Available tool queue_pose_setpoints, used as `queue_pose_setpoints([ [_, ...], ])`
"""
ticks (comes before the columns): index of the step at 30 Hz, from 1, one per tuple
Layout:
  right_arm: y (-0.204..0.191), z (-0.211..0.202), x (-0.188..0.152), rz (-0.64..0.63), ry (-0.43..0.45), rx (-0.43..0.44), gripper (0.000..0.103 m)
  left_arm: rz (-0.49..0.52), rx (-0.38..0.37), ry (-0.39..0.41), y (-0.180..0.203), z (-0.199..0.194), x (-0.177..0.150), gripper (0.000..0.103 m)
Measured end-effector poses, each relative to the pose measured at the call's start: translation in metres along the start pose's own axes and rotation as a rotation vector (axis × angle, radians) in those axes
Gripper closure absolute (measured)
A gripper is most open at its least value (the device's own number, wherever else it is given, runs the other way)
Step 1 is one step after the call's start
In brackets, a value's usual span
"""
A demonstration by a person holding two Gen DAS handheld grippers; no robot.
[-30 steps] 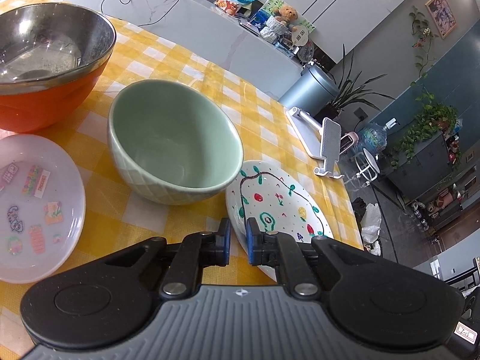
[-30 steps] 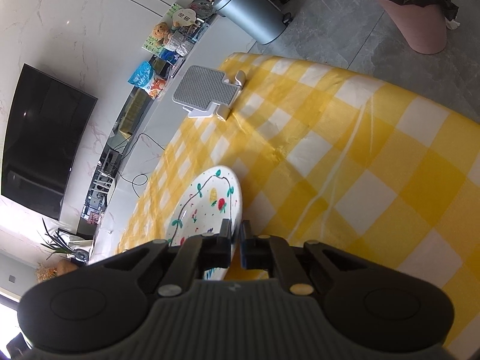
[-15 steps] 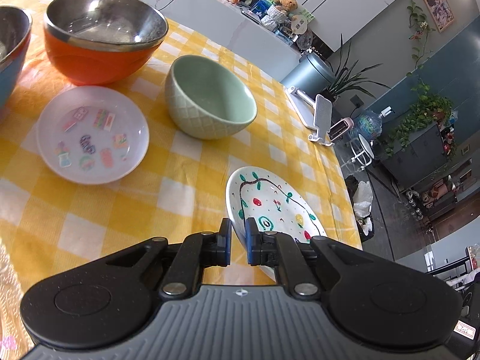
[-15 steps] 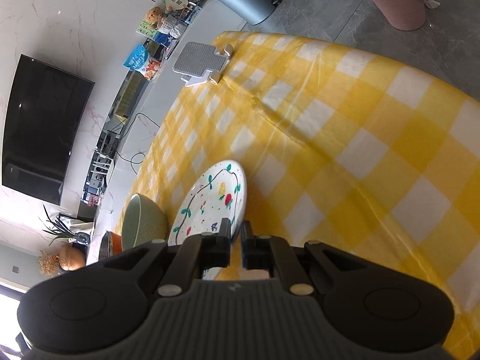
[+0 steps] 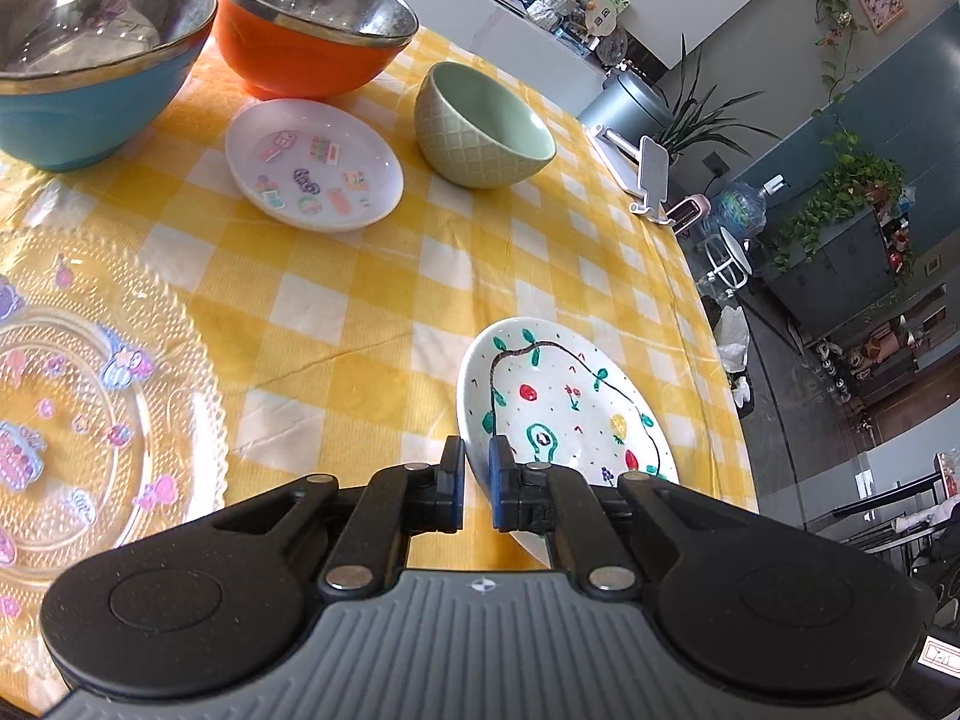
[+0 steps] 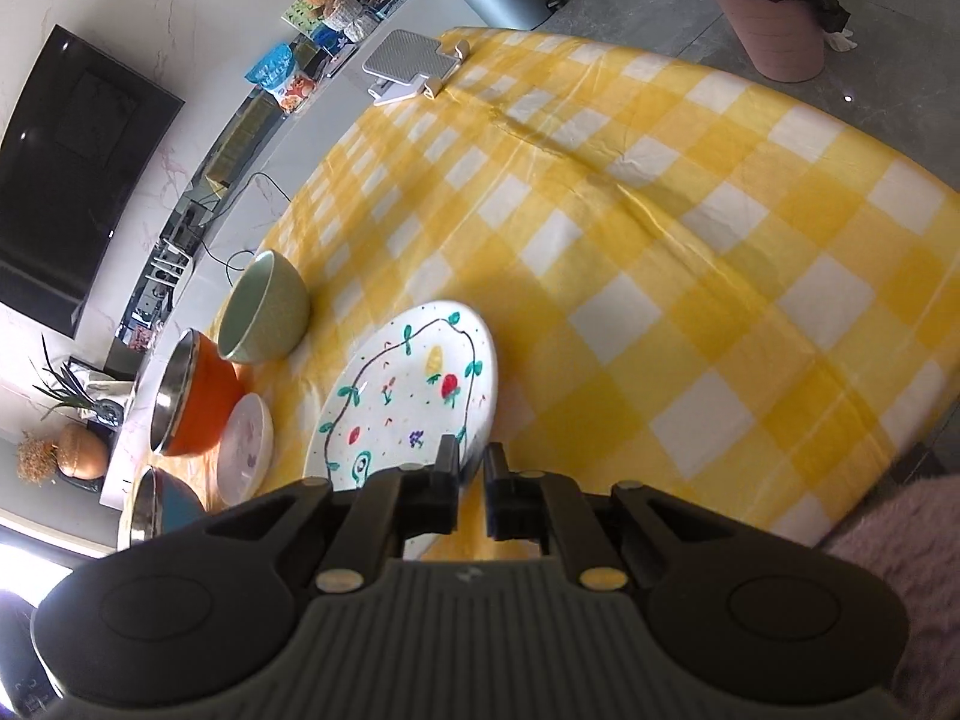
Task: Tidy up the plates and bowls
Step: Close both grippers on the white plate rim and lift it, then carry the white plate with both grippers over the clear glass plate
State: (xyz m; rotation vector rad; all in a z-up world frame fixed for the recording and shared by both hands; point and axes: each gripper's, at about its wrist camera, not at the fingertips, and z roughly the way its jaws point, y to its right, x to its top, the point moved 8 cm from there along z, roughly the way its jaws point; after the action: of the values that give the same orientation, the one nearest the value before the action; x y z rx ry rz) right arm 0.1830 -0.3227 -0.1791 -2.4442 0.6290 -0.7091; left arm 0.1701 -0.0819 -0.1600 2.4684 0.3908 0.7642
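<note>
A white plate painted with fruit and a vine (image 5: pixel 564 402) (image 6: pixel 408 396) is held a little above the yellow checked tablecloth (image 5: pixel 360 300). My left gripper (image 5: pixel 477 468) is shut on its near rim. On the opposite rim my right gripper (image 6: pixel 471 468) is also shut. Beyond it stand a pale green bowl (image 5: pixel 486 126) (image 6: pixel 264 312), an orange steel-lined bowl (image 5: pixel 312 30) (image 6: pixel 192 396) and a blue steel-lined bowl (image 5: pixel 90 54) (image 6: pixel 162 504). Between them lies a small white sticker plate (image 5: pixel 315 165) (image 6: pixel 246 441).
A clear glass plate with stickers (image 5: pixel 90 396) lies at the left in the left wrist view. A white phone stand (image 5: pixel 645 174) (image 6: pixel 414 63) stands at the table's far edge. The floor drops off past the cloth's right edge (image 6: pixel 870 480). A pink fuzzy sleeve (image 6: pixel 900 546) shows at lower right.
Both grippers have pulled back across the table with the painted plate still gripped. The green and orange bowls have receded, and the blue bowl and glass plate have come into view.
</note>
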Motion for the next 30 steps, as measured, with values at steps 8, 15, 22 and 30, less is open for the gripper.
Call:
queue_pose_setpoints([
  [8, -0.006, 0.002, -0.015, -0.125, -0.006, -0.087, 0.095, 0.069, -0.023, 0.010, 0.006, -0.008, -0.007, 0.103],
  [15, -0.006, 0.003, -0.015, -0.174, -0.004, -0.119, 0.089, 0.126, 0.030, 0.028, 0.000, -0.012, -0.008, 0.099],
  [22, -0.018, -0.011, -0.001, -0.206, 0.072, -0.054, 0.072, 0.207, 0.097, 0.080, -0.002, -0.019, 0.009, 0.067],
  [30, -0.038, -0.002, 0.030, -0.397, 0.085, -0.112, 0.057, 0.302, 0.152, 0.084, 0.011, -0.009, 0.026, 0.067],
])
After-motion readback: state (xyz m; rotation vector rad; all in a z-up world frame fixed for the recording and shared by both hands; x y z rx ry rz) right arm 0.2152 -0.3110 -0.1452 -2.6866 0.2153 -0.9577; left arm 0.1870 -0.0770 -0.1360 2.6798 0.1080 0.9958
